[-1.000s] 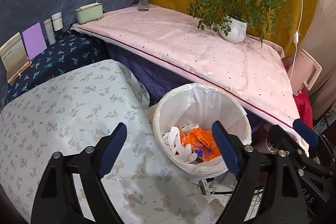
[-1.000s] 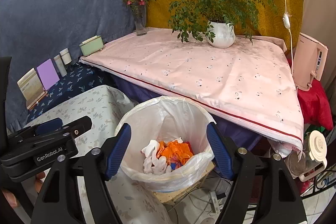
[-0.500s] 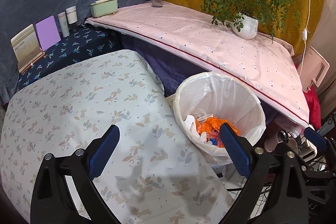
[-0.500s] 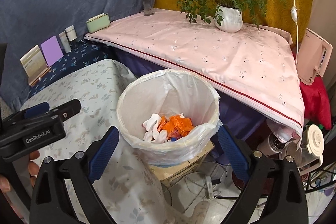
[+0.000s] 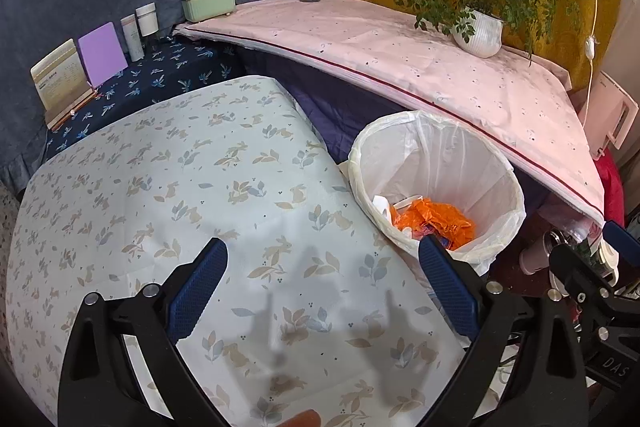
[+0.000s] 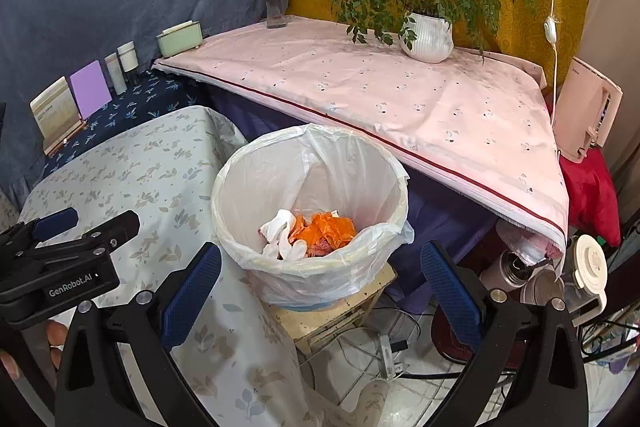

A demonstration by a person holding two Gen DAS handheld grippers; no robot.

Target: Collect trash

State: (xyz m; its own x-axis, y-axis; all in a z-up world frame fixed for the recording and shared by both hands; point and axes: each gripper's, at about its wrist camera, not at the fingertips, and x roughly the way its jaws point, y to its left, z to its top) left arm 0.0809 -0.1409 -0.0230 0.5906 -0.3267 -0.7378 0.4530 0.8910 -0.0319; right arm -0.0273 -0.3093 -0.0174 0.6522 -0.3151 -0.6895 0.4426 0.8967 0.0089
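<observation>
Both left gripper (image 5: 322, 281) and right gripper (image 6: 320, 283) gape, released; white plastic-lined bin (image 6: 394, 187) stands beside the leaf-print tablecloth's (image 5: 160, 187) edge; only the right view shows floor cables (image 6: 384, 343)

On your left hand-held gripper (image 6: 60, 227), seen from the right wrist camera, the black body carries white lettering that reads "GenRobot.AI". In the left wrist view, the black body of your right hand-held gripper (image 5: 616, 239) shows the letters "DAS" near the frame edge. The print on the cream card (image 5: 60, 75) is too small to read.
</observation>
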